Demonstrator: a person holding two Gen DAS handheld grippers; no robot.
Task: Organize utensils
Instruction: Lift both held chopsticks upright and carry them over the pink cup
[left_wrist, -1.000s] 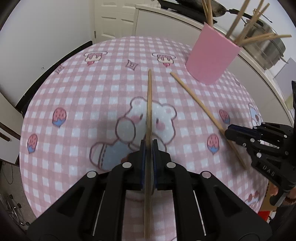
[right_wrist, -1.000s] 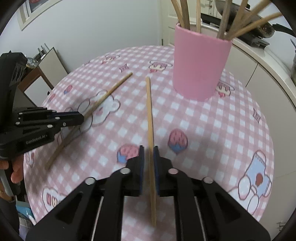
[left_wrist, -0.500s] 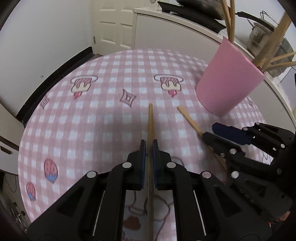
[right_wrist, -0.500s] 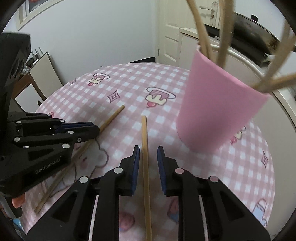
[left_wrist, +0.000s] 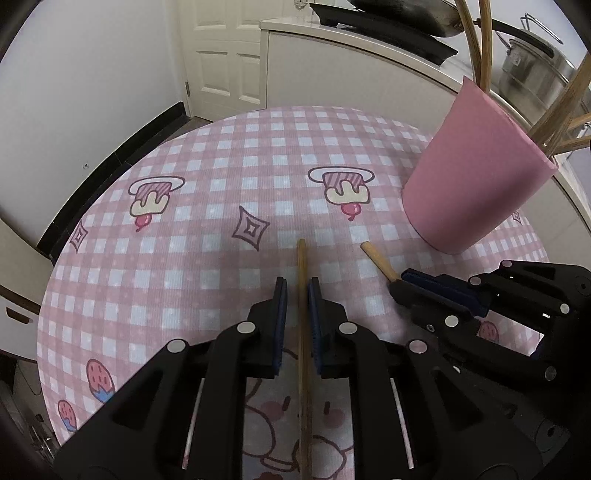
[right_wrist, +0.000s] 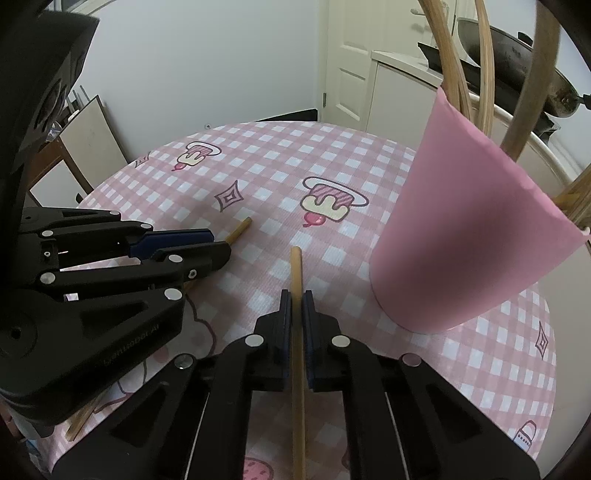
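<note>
Two wooden chopsticks lie on the pink checked tablecloth (left_wrist: 221, 177), tips toward the pink cup (left_wrist: 472, 192) (right_wrist: 461, 240), which holds several more chopsticks. My left gripper (left_wrist: 297, 284) straddles the left chopstick (left_wrist: 302, 258); its jaws are opening, with a slit on each side of the stick. My right gripper (right_wrist: 296, 295) is closing, and its pads press on the right chopstick (right_wrist: 296, 269). The right gripper (left_wrist: 397, 284) also shows in the left wrist view with its stick's end (left_wrist: 375, 256) poking out. The left gripper (right_wrist: 218, 245) shows in the right wrist view.
The round table's far edge curves just past the cup. Behind it runs a white counter (left_wrist: 351, 48) with a dark wok (left_wrist: 399, 14) and a steel pot (left_wrist: 532, 77). A white door (left_wrist: 221, 55) stands at the back. Boards (right_wrist: 92, 140) lean on the left wall.
Both grippers slid forward along their chopsticks toward the cup, which now looms larger. The right jaws went from loosely around the stick to pressed on it. The left jaws parted slightly.
</note>
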